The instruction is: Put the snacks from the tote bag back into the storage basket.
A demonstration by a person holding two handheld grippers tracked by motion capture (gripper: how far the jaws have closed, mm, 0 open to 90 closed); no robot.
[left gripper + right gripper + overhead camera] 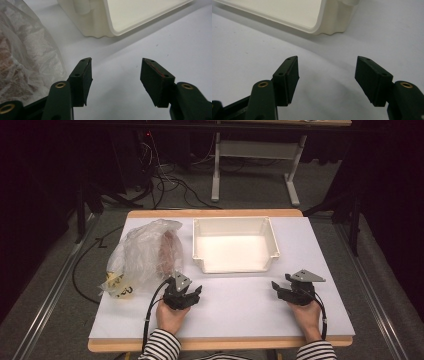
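The left gripper (192, 292) stands released, its black jaws apart over bare board with nothing between them. The right gripper (280, 287) is likewise released and empty. From the left gripper, the crinkled clear plastic bag holding something reddish-brown (145, 254) lies just beside it at ten o'clock; the empty cream plastic bin (235, 245) sits near at one o'clock on the white table board (235, 312). The thin film is a risk: a shallow pinch could slip or tear it, spilling the contents.
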